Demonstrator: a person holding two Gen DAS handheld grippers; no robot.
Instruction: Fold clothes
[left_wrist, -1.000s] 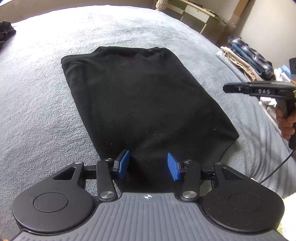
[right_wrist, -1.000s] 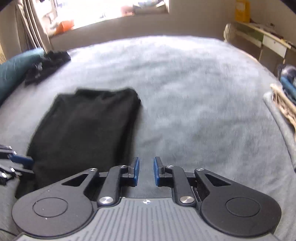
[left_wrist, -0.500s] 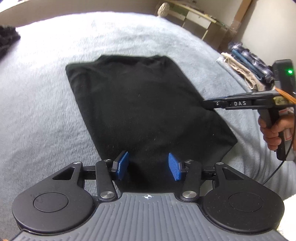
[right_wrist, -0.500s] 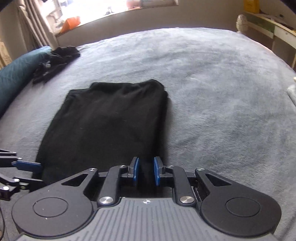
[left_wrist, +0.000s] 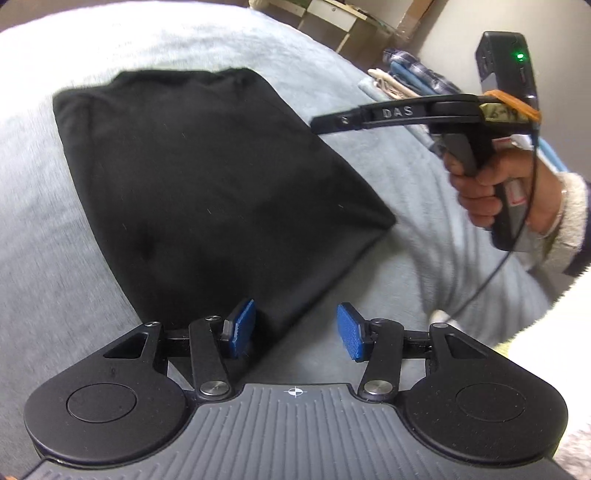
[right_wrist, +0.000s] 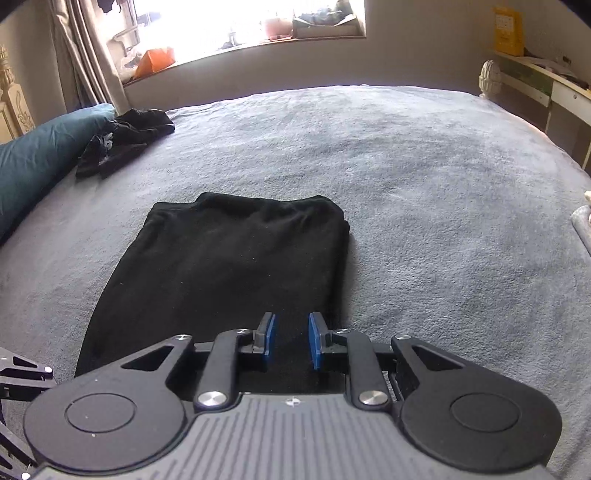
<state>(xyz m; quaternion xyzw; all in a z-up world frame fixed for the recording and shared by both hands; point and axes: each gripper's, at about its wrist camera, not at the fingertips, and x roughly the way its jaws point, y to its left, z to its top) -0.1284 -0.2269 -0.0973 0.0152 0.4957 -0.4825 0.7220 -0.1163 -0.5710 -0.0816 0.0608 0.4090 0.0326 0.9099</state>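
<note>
A black garment (left_wrist: 207, 184), folded into a long rectangle, lies flat on the grey blanket (left_wrist: 37, 240). My left gripper (left_wrist: 294, 334) hovers open at its near corner, one blue pad over the cloth and the other over the blanket, with nothing between them. In the right wrist view the same garment (right_wrist: 229, 266) stretches away from my right gripper (right_wrist: 290, 341). That gripper stands narrowly open just above the garment's near right edge, its pads apart and holding nothing. From the left wrist view the right gripper (left_wrist: 321, 122) is seen side-on above the garment's right side, held by a hand (left_wrist: 480, 184).
A teal pillow (right_wrist: 33, 155) and a heap of dark clothes (right_wrist: 125, 136) lie at the bed's far left. Folded clothes (left_wrist: 406, 81) are stacked at the right edge. A desk (right_wrist: 546, 85) stands beyond the bed, under a window (right_wrist: 240, 22). A cable (left_wrist: 491, 273) hangs from the right gripper.
The right gripper has swung left, from over bare blanket to over the garment's near right edge. The left gripper has shifted and turned, so its right pad now hangs over blanket.
</note>
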